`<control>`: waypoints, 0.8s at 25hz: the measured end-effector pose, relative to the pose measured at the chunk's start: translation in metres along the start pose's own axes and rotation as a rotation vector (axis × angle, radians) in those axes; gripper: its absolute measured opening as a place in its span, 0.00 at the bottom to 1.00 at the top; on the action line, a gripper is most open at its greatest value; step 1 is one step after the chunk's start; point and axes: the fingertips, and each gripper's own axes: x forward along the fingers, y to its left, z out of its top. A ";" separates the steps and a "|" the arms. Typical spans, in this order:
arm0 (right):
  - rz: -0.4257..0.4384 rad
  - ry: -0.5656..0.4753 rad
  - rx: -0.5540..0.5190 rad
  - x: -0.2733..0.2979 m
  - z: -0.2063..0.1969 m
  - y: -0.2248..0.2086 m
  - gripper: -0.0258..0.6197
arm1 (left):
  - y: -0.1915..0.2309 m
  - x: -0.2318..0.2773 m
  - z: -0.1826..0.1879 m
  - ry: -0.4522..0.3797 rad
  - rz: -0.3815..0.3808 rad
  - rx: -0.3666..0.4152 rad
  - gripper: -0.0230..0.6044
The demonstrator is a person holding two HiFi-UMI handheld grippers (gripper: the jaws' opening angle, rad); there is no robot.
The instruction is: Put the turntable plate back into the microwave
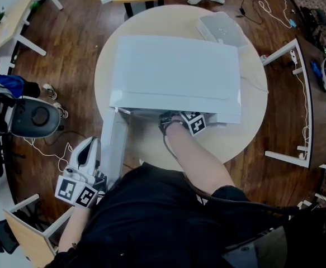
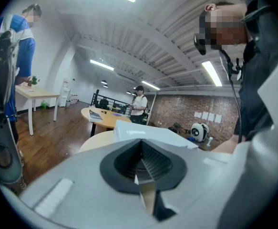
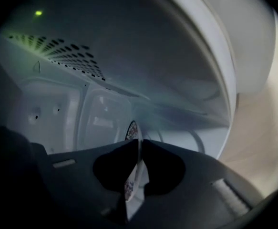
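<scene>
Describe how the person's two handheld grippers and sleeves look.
The left gripper is a pale grey plastic shell with black ridged pads; the right gripper, in shadow, has the same shape. Each carries a cube of black-and-white square markers. The person wears a black short-sleeved top, crossed by a black cable.

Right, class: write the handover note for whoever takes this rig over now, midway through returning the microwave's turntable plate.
Left tool: shut, empty, beside the open white microwave door.
Right tool: shut on the clear glass turntable plate at its edge, inside the white microwave on the round beige table.
Done: plate is in the cavity, not yet released.
To do: lay it flat, release, withdraw, probably shut the door.
</scene>
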 end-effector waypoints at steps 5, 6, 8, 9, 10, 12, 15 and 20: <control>0.018 -0.012 0.051 0.000 0.000 0.001 0.10 | -0.002 0.001 0.000 0.006 -0.008 0.007 0.04; 0.021 -0.014 0.056 0.000 -0.001 0.001 0.10 | -0.002 0.000 0.000 0.008 -0.009 0.007 0.04; 0.032 -0.014 0.058 -0.001 -0.002 0.003 0.10 | -0.002 0.000 0.001 0.010 -0.011 0.007 0.04; 0.039 -0.012 0.056 -0.001 -0.003 0.005 0.10 | -0.002 0.001 0.001 0.010 -0.012 0.007 0.04; 0.046 -0.010 0.054 0.000 -0.003 0.005 0.11 | -0.002 0.001 0.001 0.009 -0.014 0.007 0.04; 0.055 -0.017 0.051 -0.001 -0.003 0.006 0.21 | -0.003 0.002 0.000 0.010 -0.020 0.008 0.04; 0.058 -0.040 0.043 -0.004 0.002 0.005 0.26 | -0.005 0.003 -0.001 0.012 -0.030 0.013 0.04; 0.059 -0.050 0.030 -0.011 0.001 0.005 0.27 | -0.008 0.002 -0.001 0.012 -0.047 0.020 0.04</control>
